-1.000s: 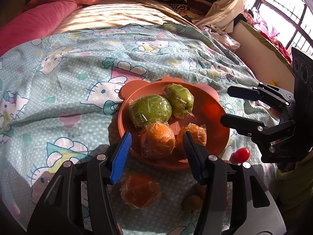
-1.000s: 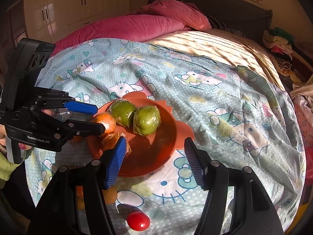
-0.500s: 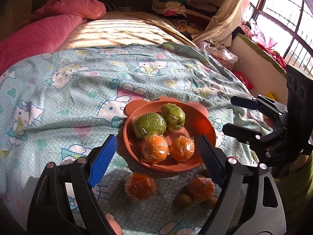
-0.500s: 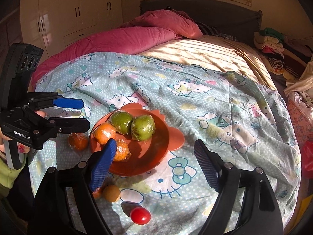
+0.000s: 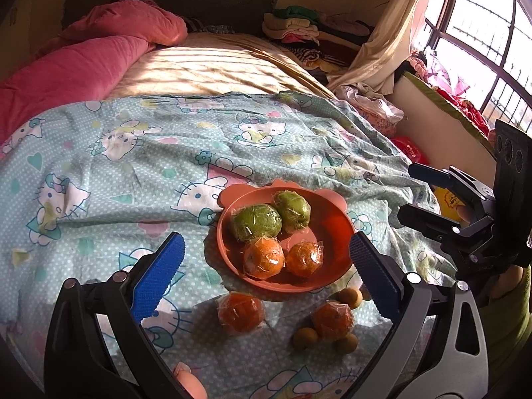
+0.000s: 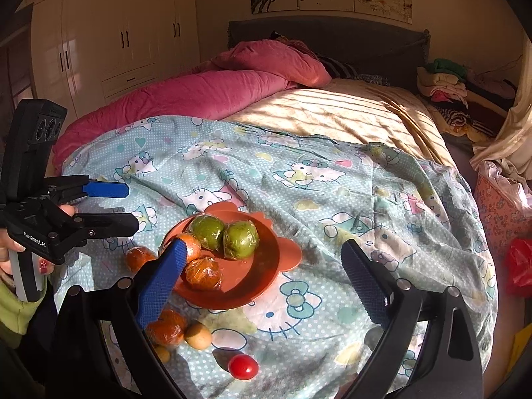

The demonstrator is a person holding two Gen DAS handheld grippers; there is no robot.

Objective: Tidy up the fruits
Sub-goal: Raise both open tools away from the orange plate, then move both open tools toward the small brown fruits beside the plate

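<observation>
An orange plate (image 5: 335,229) (image 6: 266,266) lies on the Hello Kitty sheet. It holds two wrapped green fruits (image 5: 256,221) (image 6: 240,240) and two wrapped oranges (image 5: 264,257) (image 6: 203,273). Two more wrapped oranges (image 5: 240,312) (image 5: 332,320) and several small brown fruits (image 5: 305,336) lie on the sheet in front of the plate. A red tomato (image 6: 242,366) lies nearer still. My left gripper (image 5: 266,279) is open and empty above the near fruits. My right gripper (image 6: 262,286) is open and empty, right of the plate.
A pink duvet (image 5: 66,66) (image 6: 199,93) lies at the bed's far left. Folded clothes (image 5: 292,26) are piled at the far right. A window and a curtain (image 5: 382,40) stand on the right. Wardrobes (image 6: 116,33) stand beyond the bed.
Both grippers have pulled back and up from the plate and opened wider. The left gripper's jaws were around the near oranges a second ago; they are clear of them now.
</observation>
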